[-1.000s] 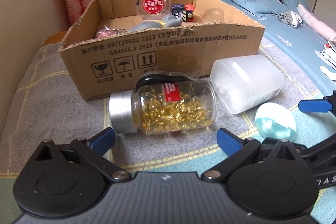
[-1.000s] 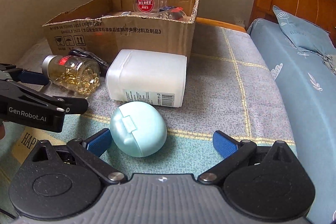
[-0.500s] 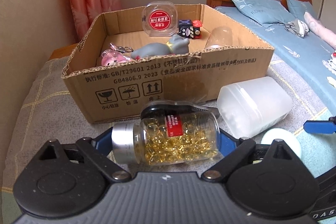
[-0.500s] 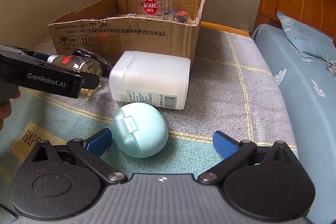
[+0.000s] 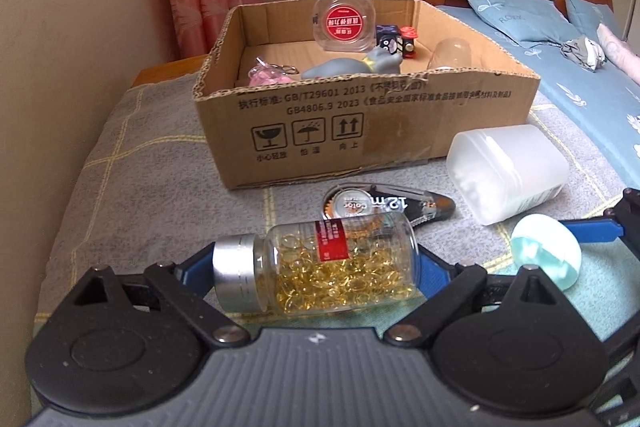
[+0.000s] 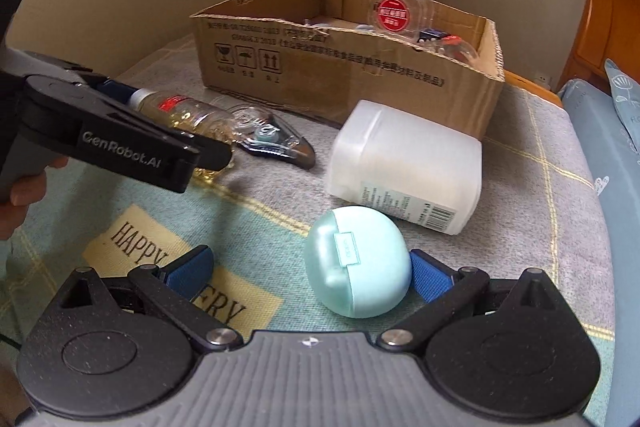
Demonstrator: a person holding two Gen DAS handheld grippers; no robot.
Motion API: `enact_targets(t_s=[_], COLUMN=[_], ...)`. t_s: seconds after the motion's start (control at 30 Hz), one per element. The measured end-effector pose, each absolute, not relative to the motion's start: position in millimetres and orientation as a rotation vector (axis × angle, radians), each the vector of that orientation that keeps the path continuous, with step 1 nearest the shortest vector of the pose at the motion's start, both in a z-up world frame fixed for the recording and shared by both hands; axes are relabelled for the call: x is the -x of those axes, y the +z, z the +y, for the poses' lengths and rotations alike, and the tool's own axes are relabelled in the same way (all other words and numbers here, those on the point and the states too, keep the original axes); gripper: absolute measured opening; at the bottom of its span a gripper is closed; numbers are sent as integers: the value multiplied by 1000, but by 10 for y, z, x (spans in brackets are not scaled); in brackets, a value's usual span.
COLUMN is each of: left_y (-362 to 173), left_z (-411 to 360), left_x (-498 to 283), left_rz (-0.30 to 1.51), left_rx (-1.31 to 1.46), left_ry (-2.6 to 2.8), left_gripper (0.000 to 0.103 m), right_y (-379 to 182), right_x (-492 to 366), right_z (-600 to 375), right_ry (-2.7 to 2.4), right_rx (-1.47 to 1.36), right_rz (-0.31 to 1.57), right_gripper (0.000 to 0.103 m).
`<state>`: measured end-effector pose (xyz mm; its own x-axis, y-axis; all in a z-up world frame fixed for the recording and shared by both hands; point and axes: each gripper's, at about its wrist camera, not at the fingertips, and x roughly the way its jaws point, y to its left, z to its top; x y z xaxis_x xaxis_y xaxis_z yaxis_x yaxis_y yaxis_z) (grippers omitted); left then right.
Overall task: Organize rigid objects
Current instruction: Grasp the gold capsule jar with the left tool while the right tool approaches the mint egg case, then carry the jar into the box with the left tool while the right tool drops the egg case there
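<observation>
Glass capsule bottle (image 5: pixel 320 263) clamped lengthwise between left gripper (image 5: pixel 312 267) pads.

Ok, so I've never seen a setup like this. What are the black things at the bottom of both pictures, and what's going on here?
They are hand-held grippers, one in each of a person's hands, not a robot. Each carries a camera that looks along its two blue-padded fingers, so each picture is one gripper's own view.

The left gripper has its pads against both ends of a capsule bottle and seems to grip it. The right gripper is open around a teal egg-shaped case.

Also on the blanket are a white plastic container, a tape dispenser and a cardboard box that already holds small items.
</observation>
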<state>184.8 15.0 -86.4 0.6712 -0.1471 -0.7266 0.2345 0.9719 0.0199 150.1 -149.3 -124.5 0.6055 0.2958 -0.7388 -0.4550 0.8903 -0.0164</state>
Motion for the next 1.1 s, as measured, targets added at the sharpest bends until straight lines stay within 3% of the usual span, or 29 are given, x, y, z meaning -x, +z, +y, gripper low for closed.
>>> enact_targets(t_s=[0.37, 0.43, 0.5, 0.73, 1.1], left_y=[-867, -869, -868, -857, -747], left_z=[175, 184, 188, 199, 177], left_x=[-1831, -1838, -1841, -1856, -1822], left_rz=[803, 802, 803, 814, 807], left_rx=[-109, -104, -103, -105, -121], left_ry=[-221, -223, -224, -216, -212], left_gripper=[96, 96, 96, 96, 96], right_y=[-1242, -1221, -1194, -1154, -1152], right_x=[-1480, -1489, -1499, -1543, -1563], right_z=[-1476, -1478, -1486, -1560, -1510], right_ry=[506, 511, 513, 489, 488], right_rx=[243, 247, 247, 247, 293], right_rz=[788, 785, 782, 782, 774], right_gripper=[101, 95, 83, 59, 58])
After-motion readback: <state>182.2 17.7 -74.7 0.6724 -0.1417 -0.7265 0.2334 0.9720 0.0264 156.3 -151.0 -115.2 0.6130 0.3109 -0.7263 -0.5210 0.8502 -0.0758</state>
